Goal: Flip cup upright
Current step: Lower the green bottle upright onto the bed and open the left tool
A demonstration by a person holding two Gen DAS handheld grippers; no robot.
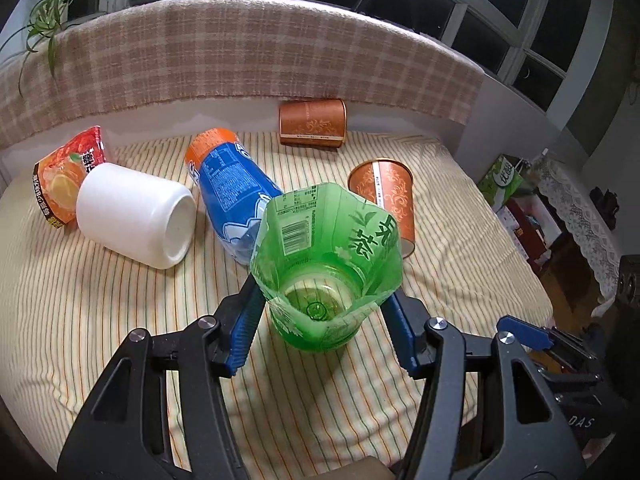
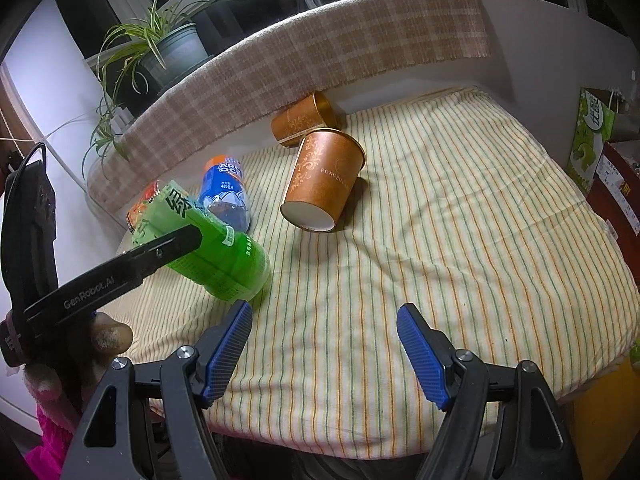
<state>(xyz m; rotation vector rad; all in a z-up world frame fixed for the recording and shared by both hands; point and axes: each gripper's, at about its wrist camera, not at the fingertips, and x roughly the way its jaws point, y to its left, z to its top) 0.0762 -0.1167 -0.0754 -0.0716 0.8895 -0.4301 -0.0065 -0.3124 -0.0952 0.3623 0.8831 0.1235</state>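
Observation:
A green cup [image 1: 326, 248] cut from a tea bottle is pinched between the blue pads of my left gripper [image 1: 324, 292], which is shut on it. Its open mouth faces the left wrist camera, and I see down to its base. In the right wrist view the green cup [image 2: 216, 252] leans to the left, its base touching the striped cloth [image 2: 440, 240], with one left finger [image 2: 160, 250] across its side. My right gripper [image 2: 325, 309] hovers open over the cloth's front edge, just right of the cup, with nothing between its fingers.
On the cloth lie a white cup [image 1: 136, 220], a blue cup [image 1: 232, 184], a red-orange cup [image 1: 66, 176] and two brown paper cups [image 1: 312, 122] [image 1: 386, 200]. A plaid-covered headboard [image 1: 240, 52] bounds the back. A potted plant [image 2: 160, 40] stands behind it.

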